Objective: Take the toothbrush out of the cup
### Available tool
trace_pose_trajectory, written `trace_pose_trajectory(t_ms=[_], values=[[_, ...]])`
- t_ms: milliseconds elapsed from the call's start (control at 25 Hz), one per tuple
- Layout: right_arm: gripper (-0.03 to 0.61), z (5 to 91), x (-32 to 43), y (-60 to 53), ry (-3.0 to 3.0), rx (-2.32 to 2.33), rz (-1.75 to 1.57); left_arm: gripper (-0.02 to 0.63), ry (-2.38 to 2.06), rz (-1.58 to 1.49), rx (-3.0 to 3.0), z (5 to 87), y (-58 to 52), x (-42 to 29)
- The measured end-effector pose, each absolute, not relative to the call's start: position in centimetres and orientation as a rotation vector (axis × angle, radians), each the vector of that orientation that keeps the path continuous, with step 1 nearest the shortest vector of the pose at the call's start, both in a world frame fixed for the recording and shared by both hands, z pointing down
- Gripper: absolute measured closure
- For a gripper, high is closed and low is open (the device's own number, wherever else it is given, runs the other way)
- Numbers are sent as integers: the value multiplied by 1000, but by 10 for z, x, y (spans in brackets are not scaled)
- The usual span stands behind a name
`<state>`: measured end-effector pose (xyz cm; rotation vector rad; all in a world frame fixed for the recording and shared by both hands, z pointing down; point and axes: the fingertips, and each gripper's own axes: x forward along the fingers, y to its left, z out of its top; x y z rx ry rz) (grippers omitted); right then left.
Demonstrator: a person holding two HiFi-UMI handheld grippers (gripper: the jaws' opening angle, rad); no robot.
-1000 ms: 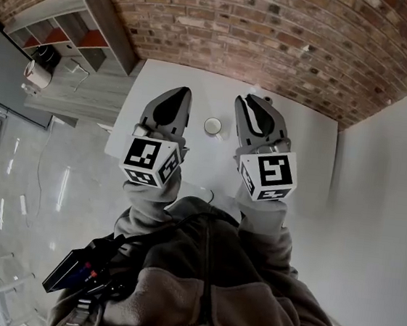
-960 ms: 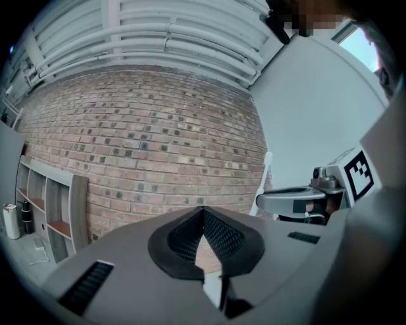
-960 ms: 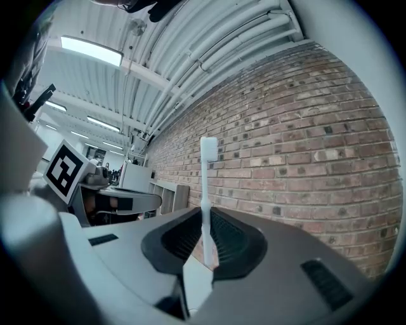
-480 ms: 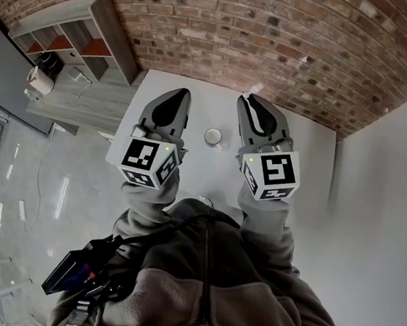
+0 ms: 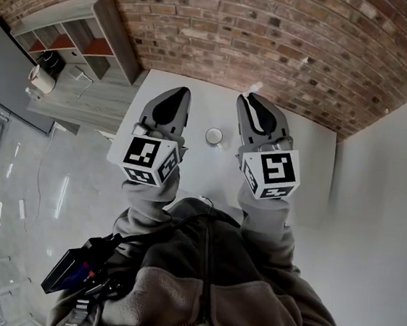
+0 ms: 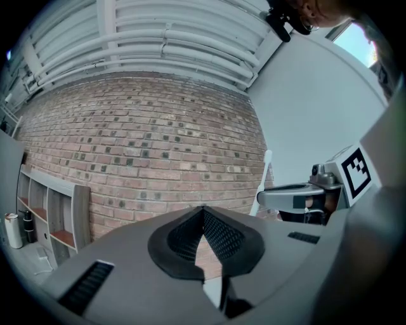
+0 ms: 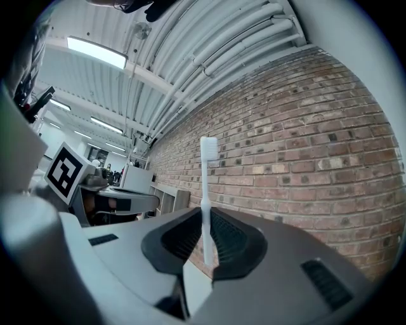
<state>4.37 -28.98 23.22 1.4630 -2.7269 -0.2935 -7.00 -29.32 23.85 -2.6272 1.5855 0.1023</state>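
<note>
I see white rectangular bench (image 5: 308, 157) | my grey left gripper (image 6: 203, 212) closed, empty | grey right gripper (image 7: 207, 219) clamped | small round white cup (image 5: 213, 136) on bench between grippers | white plastic toothbrush (image 7: 207, 184) upright in right gripper, outside cup

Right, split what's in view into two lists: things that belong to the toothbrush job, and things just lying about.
Job: white plastic toothbrush, clamped upright in the right gripper; small round white cup, standing on the white table.

Just about: left gripper, shut on nothing; grey open shelf unit; red brick wall.
</note>
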Motion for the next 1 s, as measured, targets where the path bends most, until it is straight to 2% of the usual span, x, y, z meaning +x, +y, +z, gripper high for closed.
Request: trace_pose_trajectory(t_ms=[1000], values=[[535,233,40,-283,-2703,1516,-307,611,1607,103,-2641,246,-288,-78]])
